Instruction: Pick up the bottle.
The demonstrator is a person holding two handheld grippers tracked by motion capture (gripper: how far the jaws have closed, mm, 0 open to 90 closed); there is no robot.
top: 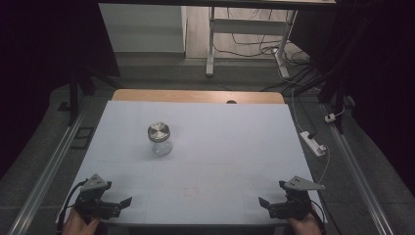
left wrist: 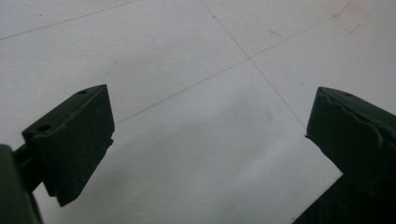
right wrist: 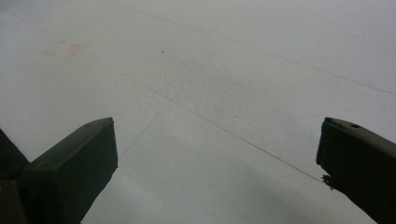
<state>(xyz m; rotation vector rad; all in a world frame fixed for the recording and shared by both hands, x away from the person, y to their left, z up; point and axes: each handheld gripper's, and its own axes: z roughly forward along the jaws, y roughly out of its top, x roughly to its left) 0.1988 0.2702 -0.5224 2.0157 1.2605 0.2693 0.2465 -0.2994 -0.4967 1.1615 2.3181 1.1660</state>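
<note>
Glass jar (top: 160, 139) with round metal lid (top: 158, 130) standing upright on white table top (top: 220, 147), left of centre and roughly mid-depth. Lid in place on jar. Clear glass body visible below the lid; contents not discernible.

Left gripper (top: 122, 202) held at near left corner of the table, low over the surface, jaws aimed inward toward the middle. Grey three-cornered plate (top: 95, 183) on top of it. Seen in left gripper view (left wrist: 210, 135): jaws spread wide, nothing between them — bare white surface with thin ruled lines and a faint red square mark (left wrist: 351, 18) beyond.

Right gripper (top: 265, 202) held at near right corner, likewise low and aimed inward, mirroring the left. Grey plate (top: 303, 183) on top. Seen in right gripper view (right wrist: 217, 144): jaws standing wide apart, nothing held — plain table top between them, a faint reddish mark (right wrist: 63, 49) at far left.

Both grippers well apart from the jar and from each other; neither in contact with jar or lid. Jar nearer to the left gripper than to the right.

Wooden table edge (top: 195, 96) exposed along the far side. White power strip (top: 313, 143) lying on the floor to the right of the table.
</note>
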